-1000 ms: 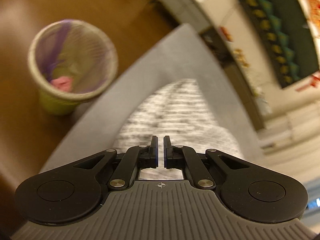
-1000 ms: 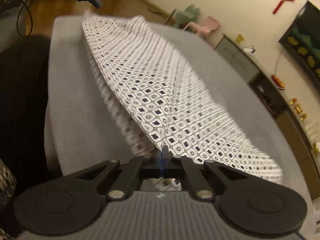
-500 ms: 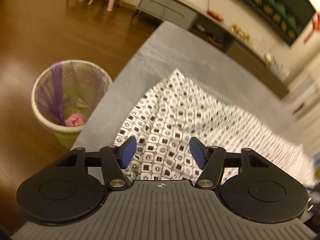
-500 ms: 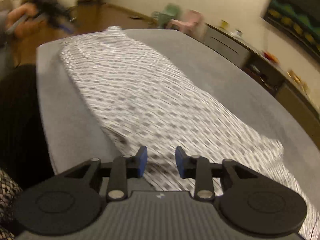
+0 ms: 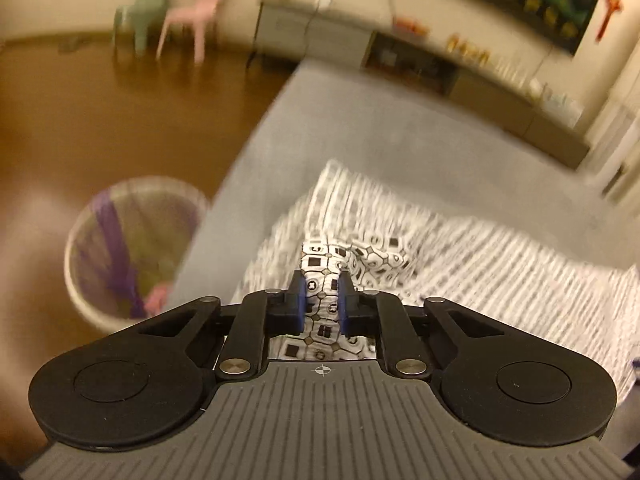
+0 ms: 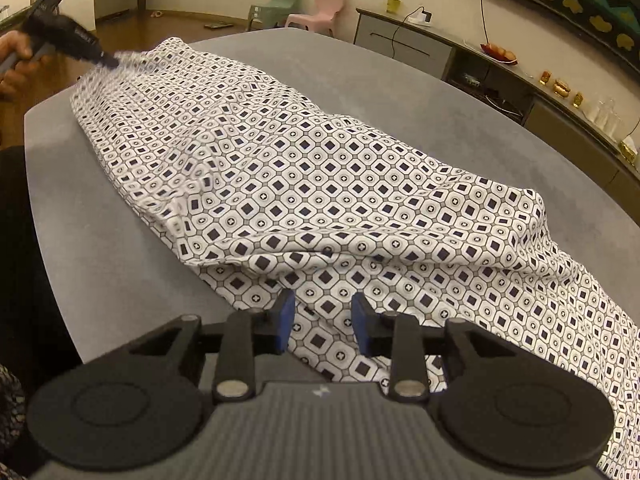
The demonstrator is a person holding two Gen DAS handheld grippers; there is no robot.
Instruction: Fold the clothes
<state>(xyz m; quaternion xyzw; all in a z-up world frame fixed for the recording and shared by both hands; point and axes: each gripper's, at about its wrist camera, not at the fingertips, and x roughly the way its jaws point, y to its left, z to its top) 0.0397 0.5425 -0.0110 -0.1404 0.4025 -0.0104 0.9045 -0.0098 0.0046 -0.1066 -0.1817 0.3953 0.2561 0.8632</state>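
garment stretched between two grippers

the patterned garment (image 6: pixel 320 168) lies long on the grey table (image 6: pixel 440 112), running away from the right gripper (image 6: pixel 322 322) toward the left gripper (image 5: pixel 322 306). left jaws clench its far end; right jaws stand released over the near edge.

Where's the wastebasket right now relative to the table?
In the left wrist view the wastebasket stands on the wooden floor at the picture's left, just off the grey table's edge and level with the patterned garment's near end.
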